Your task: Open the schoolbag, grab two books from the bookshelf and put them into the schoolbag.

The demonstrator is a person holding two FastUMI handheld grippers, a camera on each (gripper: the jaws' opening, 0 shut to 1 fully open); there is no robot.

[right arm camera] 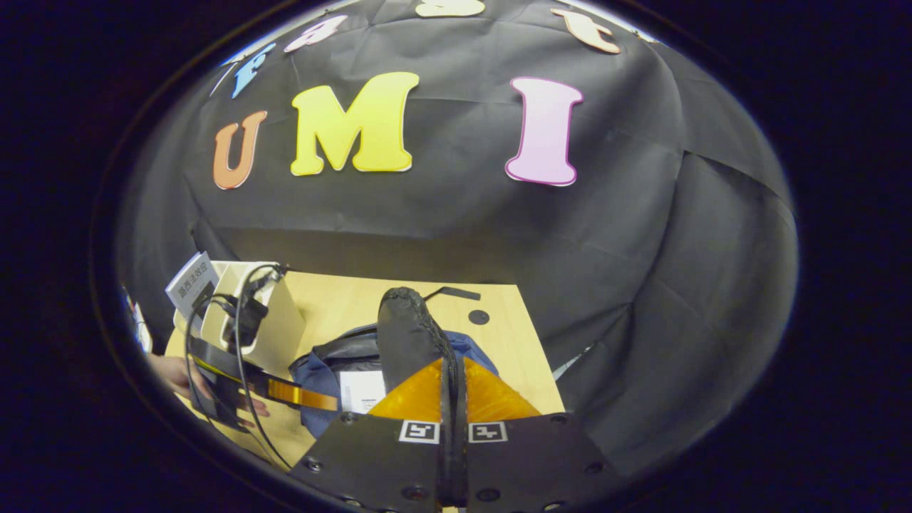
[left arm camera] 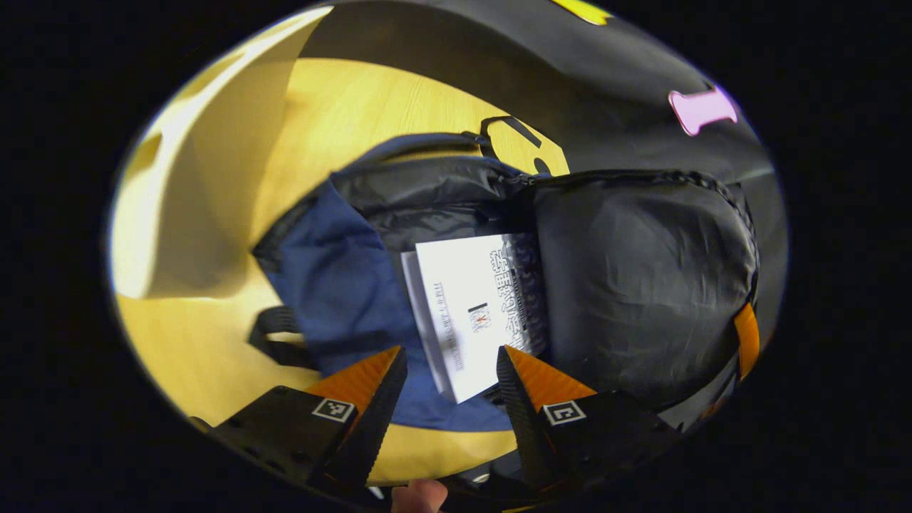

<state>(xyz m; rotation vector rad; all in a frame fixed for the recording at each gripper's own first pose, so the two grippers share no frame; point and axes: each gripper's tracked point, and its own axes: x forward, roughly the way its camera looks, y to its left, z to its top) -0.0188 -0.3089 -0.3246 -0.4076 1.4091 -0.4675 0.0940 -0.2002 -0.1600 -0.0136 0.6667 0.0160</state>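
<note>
Now we look down through the left tool [left arm camera: 450, 370], whose fingers stand wide apart with nothing between them, just above the open schoolbag [left arm camera: 342, 285]. The blue bag lies on the wooden worktop [left arm camera: 342, 107], its dark lining showing and its black flap [left arm camera: 641, 278] lifted off to the right. A white book [left arm camera: 474, 306] lies partly inside the opening, its near corner reaching out toward our fingers, and a second white edge shows beneath it along its left side. A pale bookshelf wall [left arm camera: 206, 178] rises at the left of the worktop.

From the right gripper view, our right tool [right arm camera: 452, 370] is closed tight on the flap [right arm camera: 406, 320], both fingers pressing its zippered edge and holding it upright above the bag [right arm camera: 320, 370]. The book [right arm camera: 361, 390] shows white inside the opening. Further left, the left tool [right arm camera: 313, 399] hangs beside the bag, held by a hand [right arm camera: 174, 374], in front of the white bookshelf [right arm camera: 274, 320], where another book [right arm camera: 191, 281] leans
</note>
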